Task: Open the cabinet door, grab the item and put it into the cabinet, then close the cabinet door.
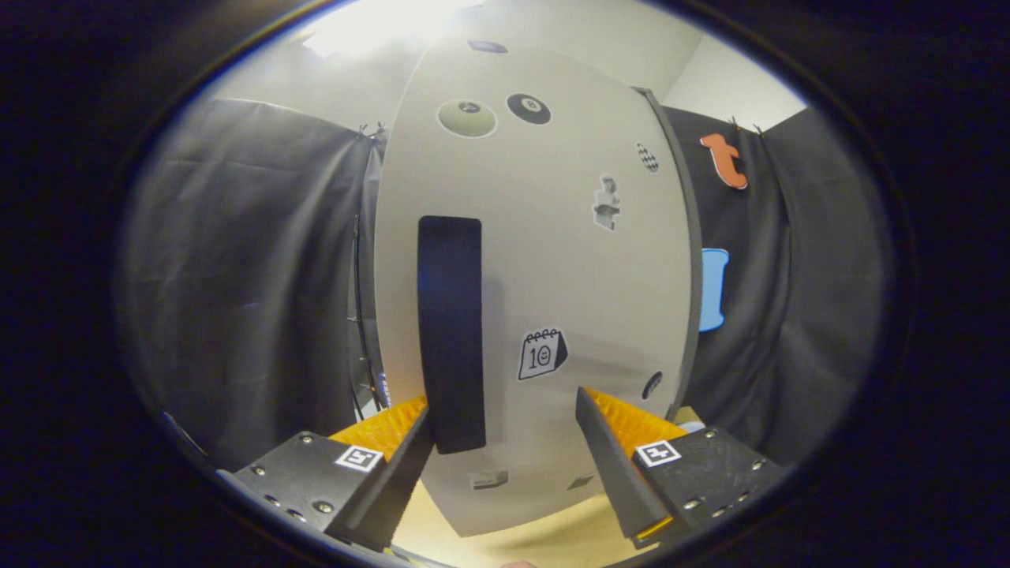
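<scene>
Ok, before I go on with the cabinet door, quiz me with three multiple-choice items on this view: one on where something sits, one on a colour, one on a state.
1. Where is the door handle relative to the gripper?
A. Just inside the left finger, in the gap
B. Outside the right finger
C. Far beyond, on the booth's wall

2. What colour is the handle?
A. White
B. Black
C. Red

3. What are the gripper's fingers doing?
A. Clamped on the handle
B. Spread apart, not pressing it from both sides
C. Shut on nothing

Answers: 1 A, the handle's lower end sits beside the left finger on the cabinet door. 2 B, a dark vertical bar against the pale door. 3 B, a wide gap separates the right finger from the handle.
</scene>
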